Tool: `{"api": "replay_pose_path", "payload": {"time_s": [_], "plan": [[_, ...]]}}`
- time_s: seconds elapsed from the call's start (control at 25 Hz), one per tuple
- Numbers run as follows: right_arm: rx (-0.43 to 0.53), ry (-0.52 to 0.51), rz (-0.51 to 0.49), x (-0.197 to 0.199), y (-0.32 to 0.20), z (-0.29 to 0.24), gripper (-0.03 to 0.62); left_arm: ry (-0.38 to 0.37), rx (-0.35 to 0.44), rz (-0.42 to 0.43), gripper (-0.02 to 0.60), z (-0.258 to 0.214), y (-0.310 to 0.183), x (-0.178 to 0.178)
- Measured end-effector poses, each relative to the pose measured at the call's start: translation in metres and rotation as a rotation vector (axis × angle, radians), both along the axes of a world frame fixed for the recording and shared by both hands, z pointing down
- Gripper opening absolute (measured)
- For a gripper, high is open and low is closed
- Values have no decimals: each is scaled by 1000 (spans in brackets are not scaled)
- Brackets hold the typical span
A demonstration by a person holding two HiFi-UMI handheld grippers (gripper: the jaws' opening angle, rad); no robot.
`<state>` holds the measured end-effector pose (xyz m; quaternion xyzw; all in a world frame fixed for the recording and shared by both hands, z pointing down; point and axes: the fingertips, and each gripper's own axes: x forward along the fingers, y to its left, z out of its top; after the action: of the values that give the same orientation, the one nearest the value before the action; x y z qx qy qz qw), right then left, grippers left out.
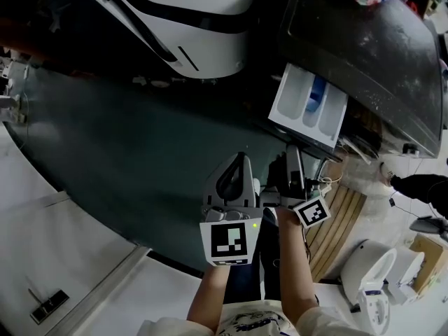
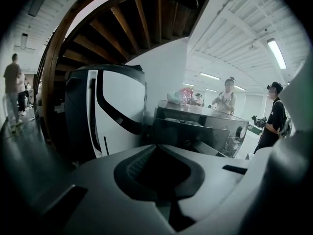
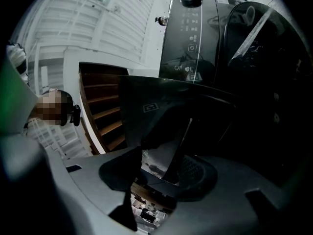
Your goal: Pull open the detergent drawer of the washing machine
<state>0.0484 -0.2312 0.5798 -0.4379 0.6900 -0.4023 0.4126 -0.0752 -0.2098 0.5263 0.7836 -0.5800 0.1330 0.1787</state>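
Observation:
The dark washing machine (image 1: 364,47) fills the upper right of the head view. Its white detergent drawer (image 1: 308,107) stands pulled out, showing a blue compartment. Both grippers hang well short of the drawer, close to my body. My left gripper (image 1: 241,161) has its jaws together with nothing in them; its own view shows them closed (image 2: 157,151), with the machine (image 2: 195,129) ahead. My right gripper (image 1: 294,156) is open and empty, a gap showing between its jaws (image 3: 161,165). The machine's control panel (image 3: 190,33) rises above them.
A white and black appliance (image 1: 189,19) stands to the machine's left. White fixtures (image 1: 378,278) and a cardboard box (image 1: 427,250) sit at the lower right. A wooden staircase (image 2: 117,28) arches overhead. People stand behind the machine (image 2: 276,116) and at the far left (image 2: 12,82).

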Motion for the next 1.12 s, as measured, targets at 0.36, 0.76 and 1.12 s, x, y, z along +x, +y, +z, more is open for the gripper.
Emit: {"api": "replay_pose_path", "payload": {"time_s": [0.36, 0.76, 1.12], "plan": [[-6, 0, -27, -8, 17, 1, 225, 5, -5, -17, 14, 2, 23, -2], [-11, -4, -32, -9, 21, 1, 225, -10, -22, -28, 14, 4, 34, -9], [-19, 23, -63, -13, 24, 0, 244, -9, 2, -59, 14, -4, 36, -15]]}}
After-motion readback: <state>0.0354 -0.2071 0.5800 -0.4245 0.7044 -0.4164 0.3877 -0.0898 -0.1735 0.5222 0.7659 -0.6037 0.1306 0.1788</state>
